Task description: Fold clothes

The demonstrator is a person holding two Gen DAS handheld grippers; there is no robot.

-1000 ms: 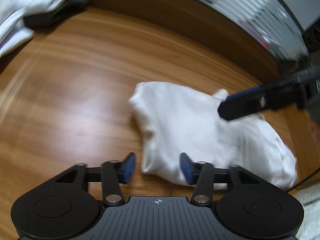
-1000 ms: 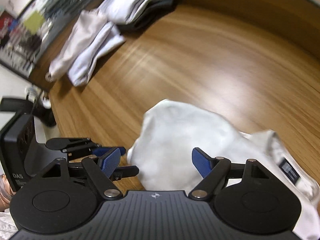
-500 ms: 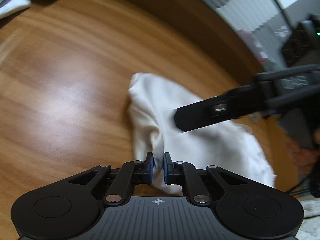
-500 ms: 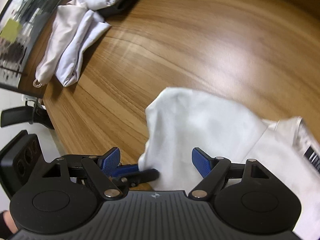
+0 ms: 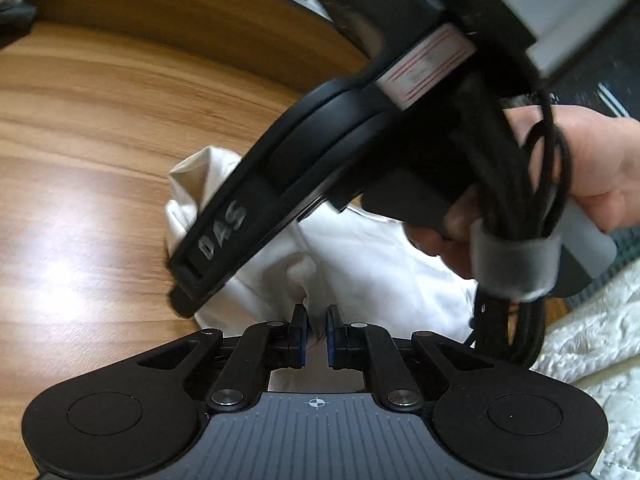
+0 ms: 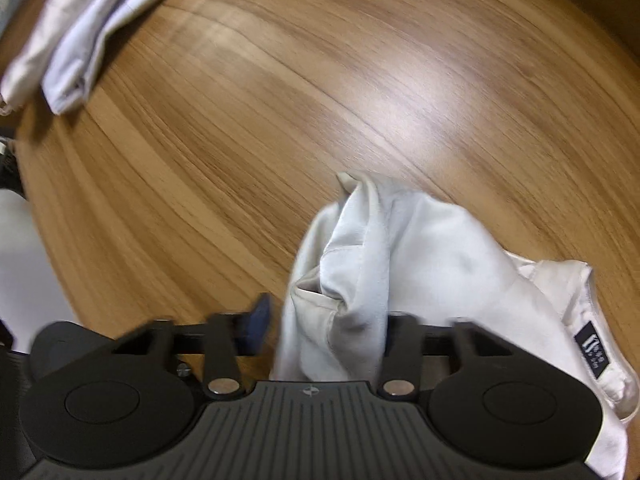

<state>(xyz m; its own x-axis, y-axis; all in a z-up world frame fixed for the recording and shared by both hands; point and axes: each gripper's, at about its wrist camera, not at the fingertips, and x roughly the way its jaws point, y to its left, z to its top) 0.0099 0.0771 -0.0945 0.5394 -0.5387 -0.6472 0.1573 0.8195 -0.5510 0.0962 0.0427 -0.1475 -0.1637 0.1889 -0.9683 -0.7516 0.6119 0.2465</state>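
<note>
White garment (image 6: 432, 240): crumpled on wooden table (image 6: 240, 120). My left gripper (image 5: 316, 330): pinched narrow on its edge. My right gripper (image 6: 320, 328): closing around a bunched fold. Step: getting hold. Next, probably: lift and spread flat.

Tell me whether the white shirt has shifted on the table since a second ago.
Yes. The white shirt has bunched up and drawn toward the camera, baring more wooden table beyond it.

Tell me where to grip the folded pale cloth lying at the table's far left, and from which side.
Grip the folded cloth at its near blunt end, coming from above with jaws across its narrow width. It lies flat as a long strip on the wooden table, so that end offers stacked layers to pinch together.
</note>
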